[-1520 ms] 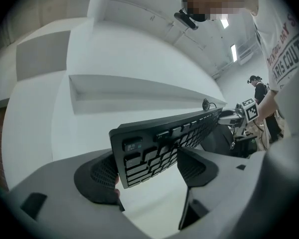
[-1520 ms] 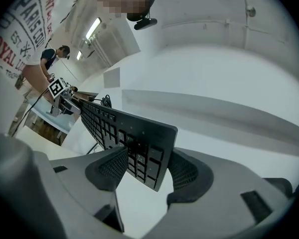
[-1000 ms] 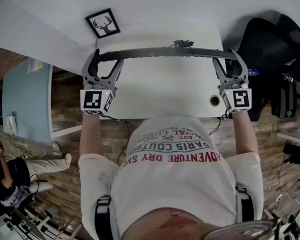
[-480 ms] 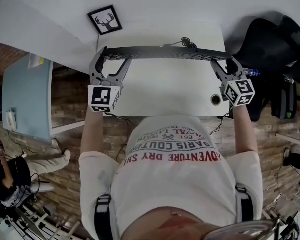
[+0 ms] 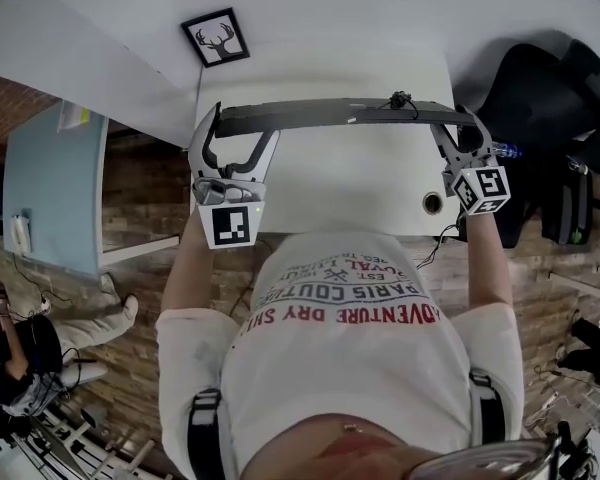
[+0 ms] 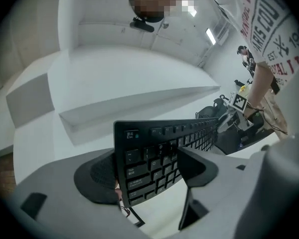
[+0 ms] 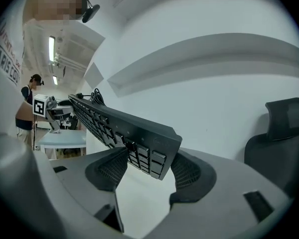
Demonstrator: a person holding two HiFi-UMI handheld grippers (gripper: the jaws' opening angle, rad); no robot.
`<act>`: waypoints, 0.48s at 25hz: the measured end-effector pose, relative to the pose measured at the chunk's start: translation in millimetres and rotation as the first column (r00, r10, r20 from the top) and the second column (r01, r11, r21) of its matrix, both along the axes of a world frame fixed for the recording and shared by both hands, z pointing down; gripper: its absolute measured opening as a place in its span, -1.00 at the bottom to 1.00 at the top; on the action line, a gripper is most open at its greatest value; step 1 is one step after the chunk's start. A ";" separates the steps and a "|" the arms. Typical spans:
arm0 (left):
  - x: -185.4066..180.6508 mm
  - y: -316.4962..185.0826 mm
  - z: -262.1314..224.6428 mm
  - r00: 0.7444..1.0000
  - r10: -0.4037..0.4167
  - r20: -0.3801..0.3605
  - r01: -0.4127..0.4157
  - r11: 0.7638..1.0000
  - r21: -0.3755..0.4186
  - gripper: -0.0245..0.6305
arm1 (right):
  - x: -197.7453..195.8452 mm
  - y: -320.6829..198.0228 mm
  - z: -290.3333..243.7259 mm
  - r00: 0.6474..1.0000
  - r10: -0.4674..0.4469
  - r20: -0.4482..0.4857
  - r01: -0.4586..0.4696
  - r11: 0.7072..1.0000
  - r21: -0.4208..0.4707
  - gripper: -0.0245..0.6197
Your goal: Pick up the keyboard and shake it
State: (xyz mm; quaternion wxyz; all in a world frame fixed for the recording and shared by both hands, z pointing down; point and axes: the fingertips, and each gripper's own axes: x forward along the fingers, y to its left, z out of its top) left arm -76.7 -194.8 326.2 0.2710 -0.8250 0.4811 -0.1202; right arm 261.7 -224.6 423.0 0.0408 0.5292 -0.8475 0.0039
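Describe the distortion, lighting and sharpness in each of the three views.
Head view: the wide-angle lens bows the desk edges; light is flat and even, and the keyboard is crisp. Left gripper view: dark round corners, straight edges curve strongly, near keys legible, far end softer, a mosaic patch up top. Right gripper view: same dark corners and curving; the ceiling lights blow out white at left.

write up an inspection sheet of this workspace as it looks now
Surface: white desk with a grommet hole near its front right.
Job's things: black keyboard held off the desk, tilted on edge.
Clutter: framed deer picture beyond the desk's far left corner.
Grippers: left gripper shut on the keyboard's Esc end; right gripper shut on the other end.
Cables: keyboard cable bunched at its back edge.
Surroundings: black office chair at right, light blue table at left, brick-pattern floor.
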 end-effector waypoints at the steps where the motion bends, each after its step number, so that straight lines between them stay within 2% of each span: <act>1: -0.9 3.9 1.5 1.000 -0.004 -0.019 0.004 1.000 0.009 0.16 | -0.6 1.1 0.9 1.000 -0.003 -0.005 0.003 1.000 0.002 -0.10; 5: -2.6 20.3 0.1 0.998 -0.005 -0.067 0.011 0.995 0.098 0.16 | -3.0 4.3 2.1 1.000 -0.005 -0.020 0.005 1.000 0.010 -0.10; 8: -0.5 34.8 -7.8 0.997 0.021 -0.079 -0.002 0.971 0.241 0.16 | -4.2 3.6 2.9 1.000 0.003 -0.025 -0.003 1.000 0.009 -0.10; 9: 0.6 36.0 -10.7 0.997 0.028 -0.076 -0.007 0.965 0.263 0.16 | -4.0 3.2 2.5 1.000 0.007 -0.025 -0.006 1.000 0.009 -0.10; 12: 2.3 27.3 -17.0 0.999 0.013 -0.040 -0.005 0.979 0.205 0.16 | -4.8 2.2 0.9 0.999 0.013 -0.034 -0.013 1.000 0.011 -0.10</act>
